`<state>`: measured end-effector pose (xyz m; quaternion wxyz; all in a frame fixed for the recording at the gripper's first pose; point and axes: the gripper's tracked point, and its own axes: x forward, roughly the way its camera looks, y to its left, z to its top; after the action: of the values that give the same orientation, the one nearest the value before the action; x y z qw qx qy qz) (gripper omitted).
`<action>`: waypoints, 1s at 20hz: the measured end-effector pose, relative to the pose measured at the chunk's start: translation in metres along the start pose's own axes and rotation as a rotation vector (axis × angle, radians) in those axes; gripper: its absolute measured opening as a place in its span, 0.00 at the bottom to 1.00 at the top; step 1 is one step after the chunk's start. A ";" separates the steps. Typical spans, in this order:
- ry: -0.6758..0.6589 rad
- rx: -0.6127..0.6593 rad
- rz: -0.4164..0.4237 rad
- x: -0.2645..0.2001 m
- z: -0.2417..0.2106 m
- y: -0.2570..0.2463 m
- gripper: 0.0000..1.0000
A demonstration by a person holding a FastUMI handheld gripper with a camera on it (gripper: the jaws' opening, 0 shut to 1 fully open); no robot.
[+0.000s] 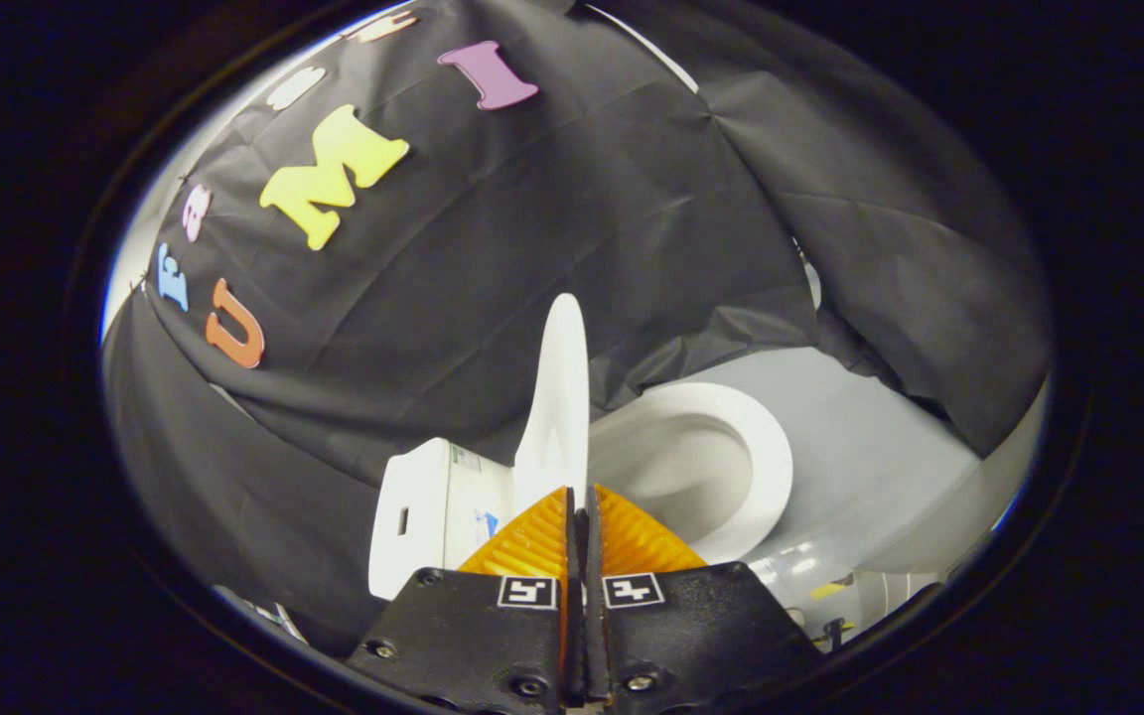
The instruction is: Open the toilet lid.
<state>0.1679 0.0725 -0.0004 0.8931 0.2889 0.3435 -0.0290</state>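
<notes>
- Gripper view: the toilet [721, 516] appears rolled on its side, because the gripper is turned. Its lid [560, 397] is raised away from the seat [766, 467] and stands about at a right angle to it, seen almost edge-on.
- The ring of the seat and the bowl inside it are open to view, with nothing covering them.
- The tank [413, 516] is on the other side of the lid from the seat. I cannot tell whether the lid already leans on the tank or is free of it.
- My judgement of the progress: the opening is nearly or fully done, since the lid is up. What may be left is to bring the lid to rest against the tank, if it is not there yet, and then to take the gripper away.
- The gripper [580, 489] has its two fingers pressed together, with only a thin dark line between them.
- The lower edge of the lid meets the fingertips [547, 516] right at their front. It may be pinched between them or only lie just ahead of them; the picture does not make this clear.
- Behind the toilet hangs the black cloth wall [582, 218], and a pale grey floor [860, 447] is beyond the seat.
</notes>
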 end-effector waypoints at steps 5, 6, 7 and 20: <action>-0.029 -0.093 -0.033 -0.004 0.001 0.029 0.04; -0.032 -0.099 -0.029 -0.004 0.000 0.034 0.04; -0.034 -0.111 -0.029 -0.005 0.000 0.038 0.04; -0.050 -0.217 0.028 -0.016 -0.023 0.126 0.08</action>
<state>0.1739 0.1873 0.0583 0.9277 0.1948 0.3182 0.0139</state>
